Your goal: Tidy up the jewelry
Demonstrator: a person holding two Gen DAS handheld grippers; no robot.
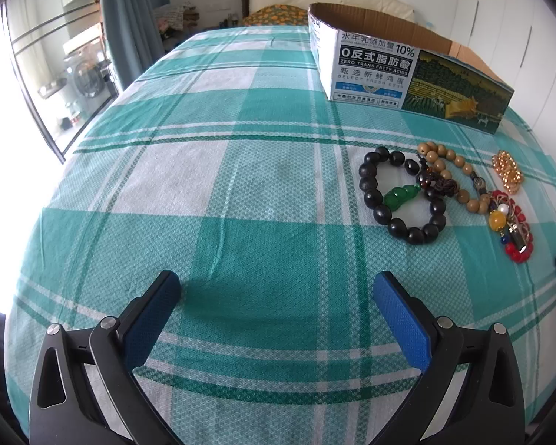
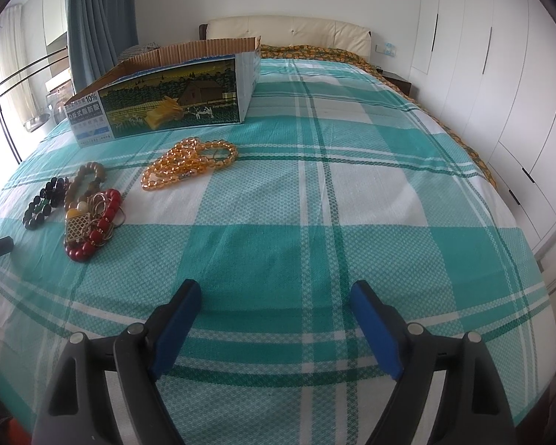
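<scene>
Both grippers hang over the checked bedspread [image 2: 352, 193] with nothing in them. The left gripper [image 1: 278, 289] has its blue pads spread wide over bare cloth, and the right gripper [image 2: 276, 296] stands just as wide, also over bare cloth.

The jewelry lies in a loose row ahead of them, in front of the open cardboard box [image 2: 166, 104]. Nearest the left gripper is a black bead bracelet [image 1: 400, 200] with a green charm, touching a tan bead bracelet [image 1: 452, 170]. Beside those sits a tangle of red beads [image 2: 96, 222] mixed with thin wire rings and a gold latticed pendant. The amber bead strands [image 2: 189, 163] lie apart, closest to the box.

Nothing seems sorted yet, so I would say the first pick comes next. The amber strands look the easiest start: clear of the rest and an easy reach for the right gripper. It should come down over a bunched part, close on several strands at once, and lift slowly so no loop snags. The red tangle needs more care, as it may drag its neighbours.
</scene>
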